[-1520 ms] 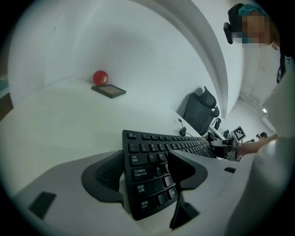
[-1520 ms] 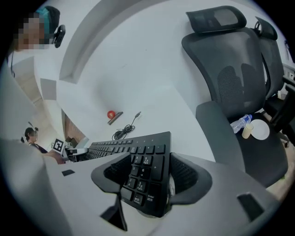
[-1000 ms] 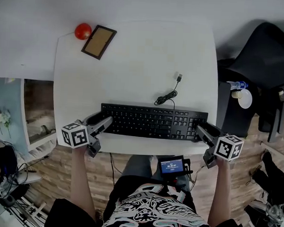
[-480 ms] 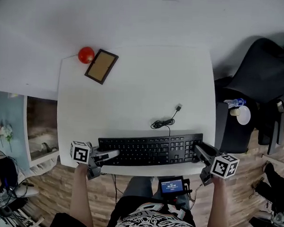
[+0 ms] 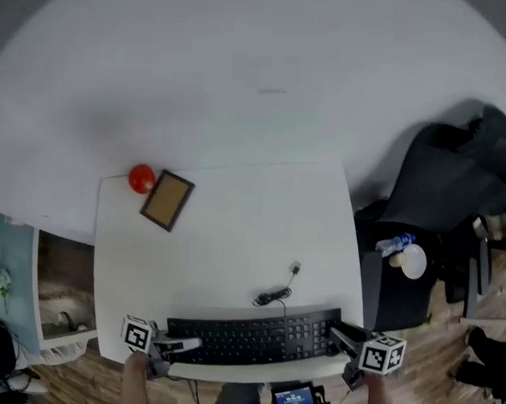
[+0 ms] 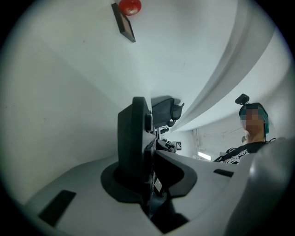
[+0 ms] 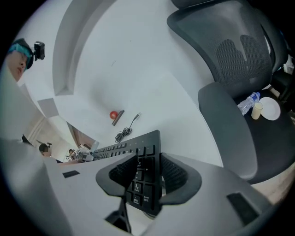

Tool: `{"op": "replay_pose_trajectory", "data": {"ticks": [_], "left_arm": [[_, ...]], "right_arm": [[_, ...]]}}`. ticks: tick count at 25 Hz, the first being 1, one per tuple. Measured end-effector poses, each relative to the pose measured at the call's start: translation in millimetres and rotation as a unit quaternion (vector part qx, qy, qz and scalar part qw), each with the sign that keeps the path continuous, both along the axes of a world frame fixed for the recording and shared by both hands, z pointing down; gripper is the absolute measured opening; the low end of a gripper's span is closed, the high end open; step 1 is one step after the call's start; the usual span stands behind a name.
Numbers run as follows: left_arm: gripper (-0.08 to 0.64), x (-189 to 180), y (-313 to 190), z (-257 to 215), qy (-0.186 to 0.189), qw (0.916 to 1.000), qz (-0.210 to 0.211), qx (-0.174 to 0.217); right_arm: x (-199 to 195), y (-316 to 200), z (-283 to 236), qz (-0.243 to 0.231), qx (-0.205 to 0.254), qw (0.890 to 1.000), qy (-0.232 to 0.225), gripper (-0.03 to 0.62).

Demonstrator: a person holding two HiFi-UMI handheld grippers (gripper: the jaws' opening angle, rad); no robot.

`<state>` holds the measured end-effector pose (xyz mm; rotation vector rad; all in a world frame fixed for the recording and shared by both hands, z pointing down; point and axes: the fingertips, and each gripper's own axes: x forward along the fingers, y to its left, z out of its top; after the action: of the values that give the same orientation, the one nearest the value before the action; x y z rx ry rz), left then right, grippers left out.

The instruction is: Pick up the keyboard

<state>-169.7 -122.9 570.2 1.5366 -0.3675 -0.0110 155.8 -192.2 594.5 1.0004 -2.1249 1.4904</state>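
Your left gripper point(image 5: 178, 345) has just been closing and now clamps the left end of the keyboard point(image 5: 255, 334) — in the left gripper view the black slab stands edge-on between the jaws, with both jaws pressed against it. Your right gripper point(image 5: 338, 333) has also just been closing. Its ribbed pads point(image 7: 120, 173) sit against the number-pad end, one on the key face and one on the underside. The keyboard runs along the near edge of the white table point(image 5: 226, 246), held at both ends. Whether it is clear of the surface cannot be told. Its coiled cable point(image 5: 272, 297) trails onto the tabletop behind it. A red ball point(image 5: 141, 179) and a small picture frame point(image 5: 167, 200) lie at the far left corner — well apart from the keyboard.
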Motion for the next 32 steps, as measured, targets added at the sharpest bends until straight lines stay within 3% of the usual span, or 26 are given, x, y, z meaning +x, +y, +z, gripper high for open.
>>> {"op": "replay_pose_trajectory", "data": {"ticks": [2, 6, 8, 13, 16, 27, 32], "left_arm": [[0.091, 4, 0, 1, -0.002, 0.9993, 0.037, -0.002], [0.087, -18, -14, -6, -0.007, 0.9995, 0.020, 0.025], [0.086, -9, -12, -10, 0.011, 0.9995, 0.020, 0.023], [0.078, -5, -13, -13, 0.054, 0.9985, 0.012, 0.002], [0.077, -4, -12, -5, 0.073, 0.9973, 0.009, -0.001], [0.075, 1, -13, -9, 0.142, 0.9898, 0.002, 0.003], [0.075, -2, -11, -18, 0.142, 0.9896, -0.008, 0.020]], "right_arm": [[10, 14, -7, 0.024, -0.003, 1.000, 0.004, 0.181], [-17, -16, -2, 0.016, 0.006, 0.999, -0.032, 0.181], [-9, -14, -8, 0.023, 0.000, 0.999, -0.034, 0.175], [-8, -16, 7, -0.035, -0.010, 0.998, -0.049, 0.175], [-9, -13, 14, -0.039, -0.015, 0.998, -0.055, 0.175], [16, -8, -7, 0.070, -0.006, 0.978, -0.195, 0.175], [31, 5, -23, 0.116, 0.033, 0.965, -0.231, 0.176]]}}
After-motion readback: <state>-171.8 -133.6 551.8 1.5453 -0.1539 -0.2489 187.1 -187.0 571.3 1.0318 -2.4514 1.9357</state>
